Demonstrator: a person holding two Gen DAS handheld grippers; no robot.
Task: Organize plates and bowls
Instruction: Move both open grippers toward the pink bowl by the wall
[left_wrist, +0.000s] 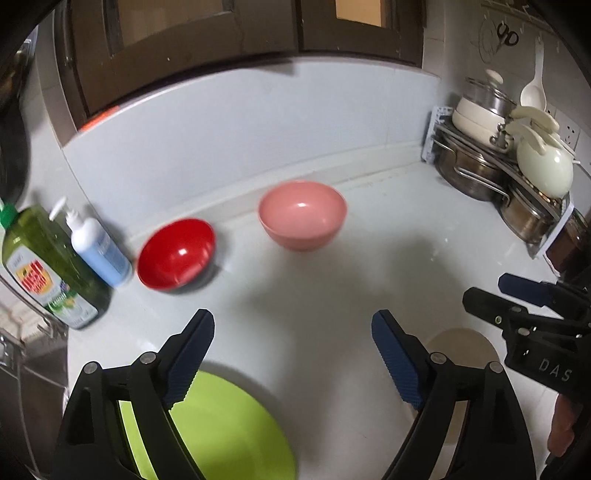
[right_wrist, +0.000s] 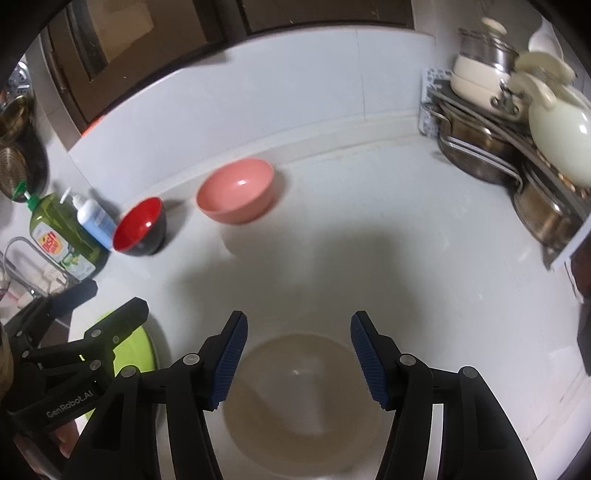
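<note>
Our left gripper (left_wrist: 291, 354) hangs released above the green plate (left_wrist: 229, 424). Our right gripper (right_wrist: 297, 360) gapes empty over the beige plate (right_wrist: 299, 402); bowls lie ahead.

Right gripper (right_wrist: 297, 354): jaws apart, nothing between the pads, above a beige plate (right_wrist: 303, 406) lying flat on the white counter (right_wrist: 406, 258). Left gripper (right_wrist: 122, 314) at lower left over a green plate (right_wrist: 135, 354). Pink bowl (right_wrist: 236, 195) and red bowl (right_wrist: 138, 227) upright near the back wall, apart. Soap bottles (right_wrist: 74, 232) beside the red bowl. Pots on rack (right_wrist: 517, 147) at right.
</note>
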